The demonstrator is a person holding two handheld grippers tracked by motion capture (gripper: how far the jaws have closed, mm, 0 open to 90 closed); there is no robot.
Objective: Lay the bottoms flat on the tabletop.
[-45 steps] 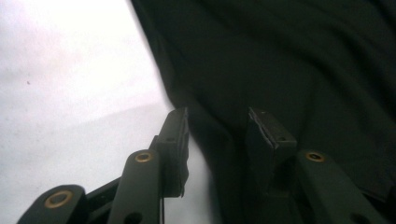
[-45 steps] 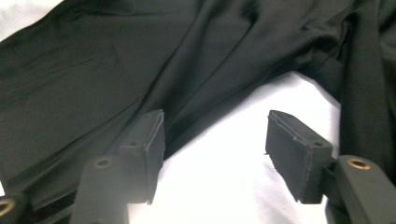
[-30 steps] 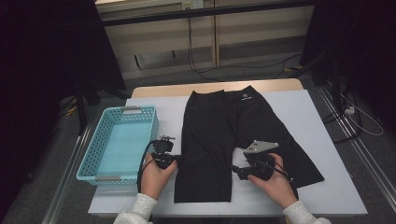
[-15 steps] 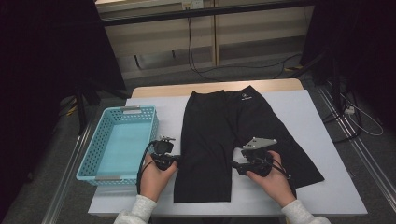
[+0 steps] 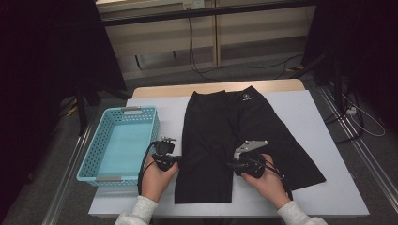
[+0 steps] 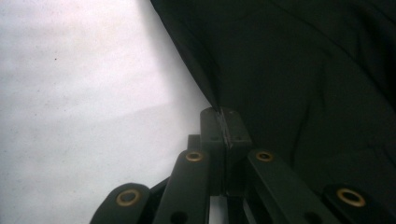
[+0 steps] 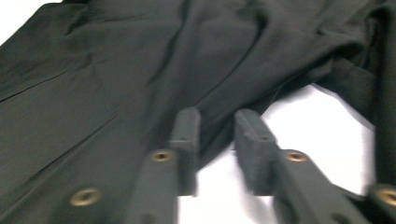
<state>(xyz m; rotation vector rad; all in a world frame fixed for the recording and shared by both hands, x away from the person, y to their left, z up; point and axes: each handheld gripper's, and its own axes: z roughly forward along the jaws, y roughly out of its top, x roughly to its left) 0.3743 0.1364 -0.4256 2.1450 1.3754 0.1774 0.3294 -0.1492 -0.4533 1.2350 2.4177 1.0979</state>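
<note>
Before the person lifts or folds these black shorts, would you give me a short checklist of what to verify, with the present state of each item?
1. Left gripper shut on the outer edge of the black shorts: ok.
2. Right gripper clamped on the inner leg edge: not ok; its jaws have just been closing, but a gap remains, with the cloth edge between them.
3. Shorts lying flat on the table: ok, apart from a few wrinkles near the crotch.
4. Blue basket clear of the shorts: ok, it stands apart to their left.
5. How many layers the left gripper holds: cannot tell.
</note>
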